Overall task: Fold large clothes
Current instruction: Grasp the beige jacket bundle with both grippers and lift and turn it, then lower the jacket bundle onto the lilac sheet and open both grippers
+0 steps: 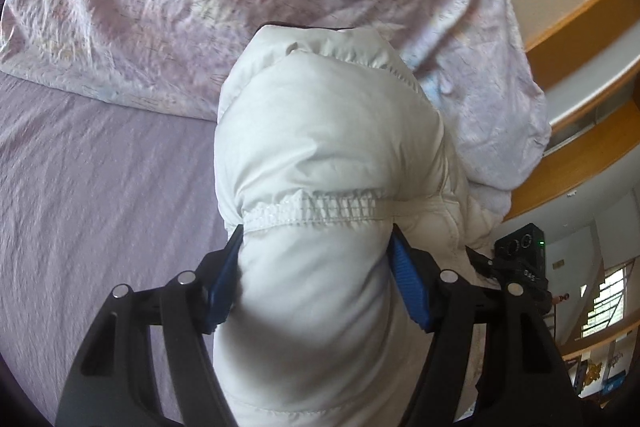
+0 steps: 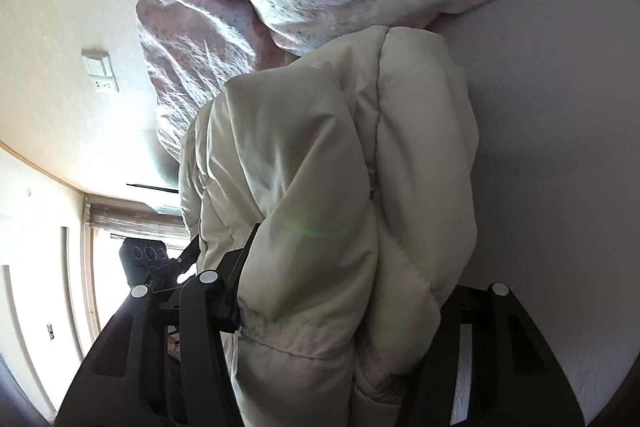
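Purple bedsheet [image 1: 100, 187] under you, rumpled floral duvet [image 1: 200, 7] heaped at its far side, wood trim [image 1: 580, 23] right. Your left gripper [image 1: 316, 279] and right gripper [image 2: 344, 307] each clamp thick folds of the white puffer jacket [image 1: 320, 131], bunched up above the sheet.
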Motion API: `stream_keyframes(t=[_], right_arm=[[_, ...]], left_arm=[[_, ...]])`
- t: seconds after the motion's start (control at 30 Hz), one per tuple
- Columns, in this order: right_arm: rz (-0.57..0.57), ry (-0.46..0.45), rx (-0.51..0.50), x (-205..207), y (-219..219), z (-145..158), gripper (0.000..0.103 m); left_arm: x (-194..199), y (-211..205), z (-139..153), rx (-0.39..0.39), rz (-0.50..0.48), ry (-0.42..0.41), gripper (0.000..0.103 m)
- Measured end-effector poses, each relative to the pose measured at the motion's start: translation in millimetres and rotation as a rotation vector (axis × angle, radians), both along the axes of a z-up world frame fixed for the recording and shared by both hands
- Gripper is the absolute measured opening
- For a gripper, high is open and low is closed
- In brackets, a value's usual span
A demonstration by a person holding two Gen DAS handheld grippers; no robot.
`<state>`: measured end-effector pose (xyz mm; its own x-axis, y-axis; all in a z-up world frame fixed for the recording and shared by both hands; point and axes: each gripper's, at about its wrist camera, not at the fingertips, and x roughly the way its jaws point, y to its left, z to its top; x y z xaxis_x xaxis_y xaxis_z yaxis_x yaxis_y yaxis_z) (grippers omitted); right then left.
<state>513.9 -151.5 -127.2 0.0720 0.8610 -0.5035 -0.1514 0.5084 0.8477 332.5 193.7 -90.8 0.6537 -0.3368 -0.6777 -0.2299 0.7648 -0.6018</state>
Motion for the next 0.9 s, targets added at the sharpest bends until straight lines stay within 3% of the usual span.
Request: stream_keyframes(t=[0.17,0.27,0.33,0.5,0.63,0.73,0.9], right_arm=[[-0.024,0.010,-0.059,-3.0,1.4,-13.4,0.056],[-0.051,-0.011,-0.113,-9.3,-0.7,-13.3,0.067],[-0.058,-0.037,-0.177,-14.6,-1.7,-7.2,0.078],[-0.094,-0.168,-0.322,-28.3,-22.8,28.0,0.087],[-0.177,-0.315,-0.366,-44.8,-49.5,65.4,0.087],[-0.155,-0.398,-0.396,-54.9,-42.0,84.8,0.085],[-0.071,-0.557,-0.493,-72.4,-3.3,101.9,0.068]], left_arm=[[12.2,1.0,-21.3,0.073,0.035,0.047,0.077],[15.6,-6.3,-19.4,0.137,0.063,0.053,0.083],[16.7,-10.0,-14.3,0.193,0.076,0.059,0.086],[9.0,-18.0,8.2,0.330,0.128,0.038,0.088],[-2.3,-22.4,20.8,0.361,0.175,-0.013,0.089],[-1.8,-37.3,26.6,0.377,0.162,-0.050,0.090],[2.9,-70.3,29.1,0.493,0.109,-0.096,0.094]])
